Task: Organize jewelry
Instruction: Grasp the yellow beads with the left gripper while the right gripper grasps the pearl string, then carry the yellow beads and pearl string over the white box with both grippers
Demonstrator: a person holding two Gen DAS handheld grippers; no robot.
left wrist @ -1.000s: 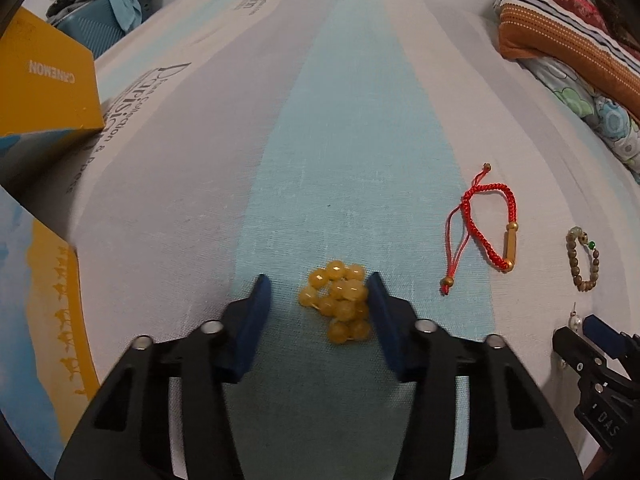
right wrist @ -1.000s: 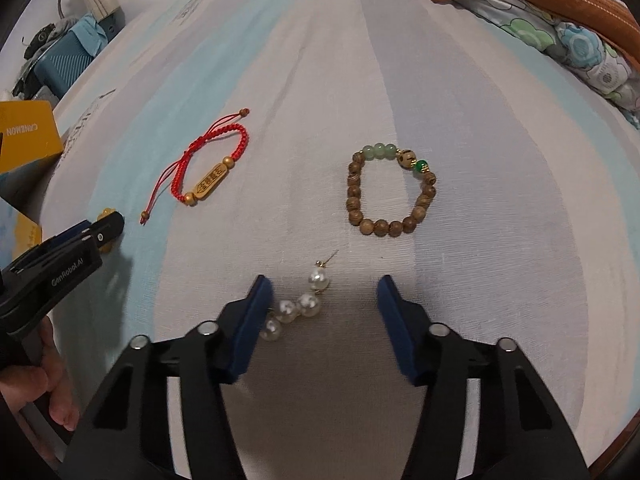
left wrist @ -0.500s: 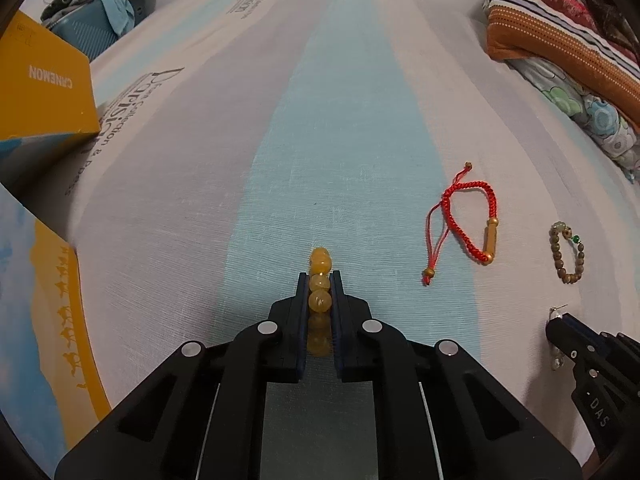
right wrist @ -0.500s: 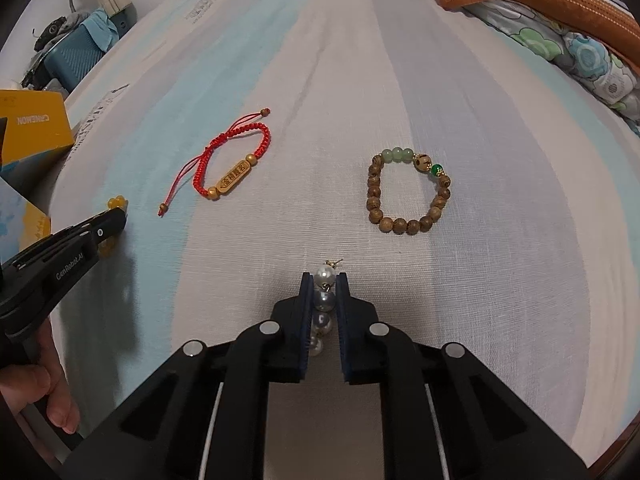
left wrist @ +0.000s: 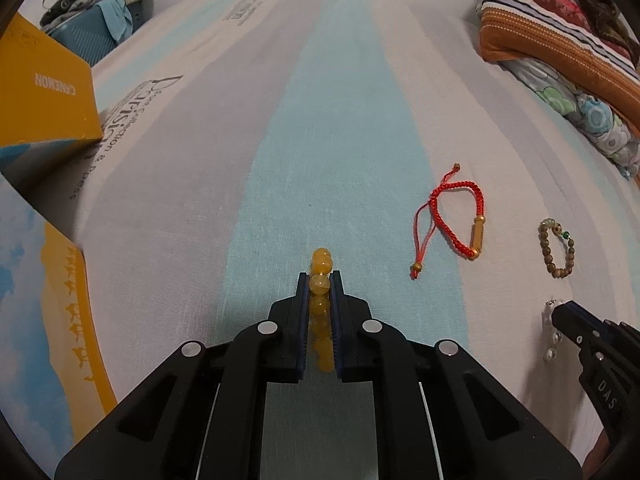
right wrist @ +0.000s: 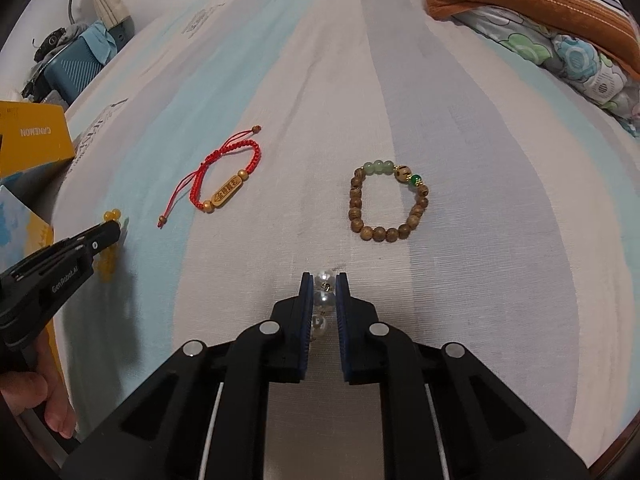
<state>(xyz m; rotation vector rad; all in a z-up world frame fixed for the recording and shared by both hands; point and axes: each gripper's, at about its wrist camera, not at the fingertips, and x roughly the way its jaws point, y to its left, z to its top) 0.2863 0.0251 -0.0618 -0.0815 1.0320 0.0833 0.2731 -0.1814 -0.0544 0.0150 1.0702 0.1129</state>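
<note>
My left gripper (left wrist: pixel 320 280) is shut on a yellow bead bracelet (left wrist: pixel 321 264), whose beads stick out past the tips; it shows from the side in the right wrist view (right wrist: pixel 110 216). My right gripper (right wrist: pixel 324 280) is shut on a pearl earring (right wrist: pixel 324 299); it shows in the left wrist view (left wrist: pixel 560 312) with the pearls (left wrist: pixel 551 344) hanging. A red cord bracelet with a gold bar (right wrist: pixel 224 184) (left wrist: pixel 460 216) and a brown wooden bead bracelet with green beads (right wrist: pixel 390 204) (left wrist: pixel 558 248) lie on the striped bed sheet (right wrist: pixel 500 240).
A yellow box marked CANEMON (left wrist: pixel 44 92) (right wrist: pixel 32 136) stands at the left, with a blue and yellow box wall (left wrist: pixel 44 320) nearer. Folded blankets and pillows (left wrist: pixel 560 40) (right wrist: pixel 540 12) lie at the far right. A blue suitcase (right wrist: pixel 68 68) stands beyond the bed.
Both grippers have closed: the left on the yellow bead bracelet, the right on the pearl earring. Both have since lifted slightly with their pieces.
</note>
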